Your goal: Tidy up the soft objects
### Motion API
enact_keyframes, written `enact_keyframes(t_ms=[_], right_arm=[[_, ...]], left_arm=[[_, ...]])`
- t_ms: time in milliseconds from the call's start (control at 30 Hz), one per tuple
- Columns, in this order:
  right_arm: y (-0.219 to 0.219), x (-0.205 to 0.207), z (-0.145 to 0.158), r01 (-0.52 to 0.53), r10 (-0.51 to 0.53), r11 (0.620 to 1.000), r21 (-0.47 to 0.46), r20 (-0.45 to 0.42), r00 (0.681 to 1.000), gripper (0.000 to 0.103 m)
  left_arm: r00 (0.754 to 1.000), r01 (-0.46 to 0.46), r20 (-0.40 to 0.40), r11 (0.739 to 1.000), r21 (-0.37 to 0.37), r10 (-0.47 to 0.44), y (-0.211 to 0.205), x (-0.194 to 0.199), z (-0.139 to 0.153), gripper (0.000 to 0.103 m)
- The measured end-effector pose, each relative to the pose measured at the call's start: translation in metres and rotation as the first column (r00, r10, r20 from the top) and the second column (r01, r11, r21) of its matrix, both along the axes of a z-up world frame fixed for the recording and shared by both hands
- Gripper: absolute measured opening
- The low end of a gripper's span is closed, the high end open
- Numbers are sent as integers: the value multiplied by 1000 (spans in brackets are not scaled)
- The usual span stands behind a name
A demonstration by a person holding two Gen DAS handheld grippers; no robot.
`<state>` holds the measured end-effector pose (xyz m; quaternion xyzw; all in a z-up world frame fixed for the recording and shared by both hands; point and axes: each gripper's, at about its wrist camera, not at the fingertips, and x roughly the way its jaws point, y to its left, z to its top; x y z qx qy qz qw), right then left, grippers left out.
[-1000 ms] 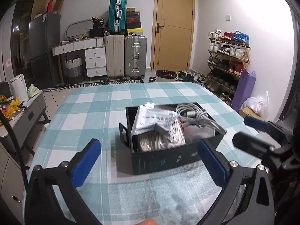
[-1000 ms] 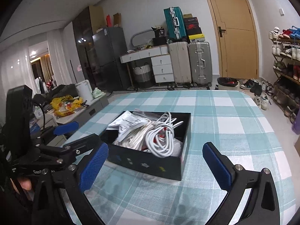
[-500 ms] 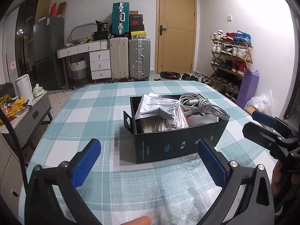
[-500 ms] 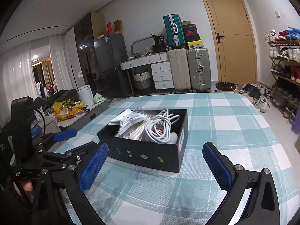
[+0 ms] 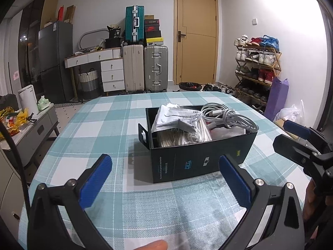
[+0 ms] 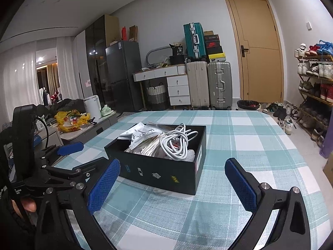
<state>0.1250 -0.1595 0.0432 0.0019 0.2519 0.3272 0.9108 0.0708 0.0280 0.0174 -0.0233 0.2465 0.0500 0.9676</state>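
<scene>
The black box (image 5: 199, 156), packed with a white cable coil (image 5: 226, 117) and white pouches (image 5: 177, 118), is being kept on the desk (image 5: 104, 129) just ahead of both jaws. The left gripper (image 5: 165, 179) and right gripper (image 6: 172, 184) are being held wide and empty, likely so that a soft item can be picked.

Only "36" on the black bag (image 6: 179, 50) reads clearly.

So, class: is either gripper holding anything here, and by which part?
Nothing is held. The left gripper and right gripper are both open, short of the box.
</scene>
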Motion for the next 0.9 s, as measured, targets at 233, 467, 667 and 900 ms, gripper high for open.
enact_keyframes(t_ms=[233,467,667,900], right_arm=[[4,0,-1,18,-18,1000,-22,5,1000,102],[3,-3,0,24,-23,999,-25,24,999,102],[2,-5,0,24,-23,999,-25,32,999,102],[2,-5,0,23,-23,999,-25,31,999,102]], left_arm=[[1000,-10,10,1000,-12,10,1,-2,1,103],[1000,-17,5,999,-44,18,7,-2,-1,103],[1000,-23,9,998,-66,23,11,-3,-1,103],[1000,-17,13,998,-56,18,9,-4,-1,103]])
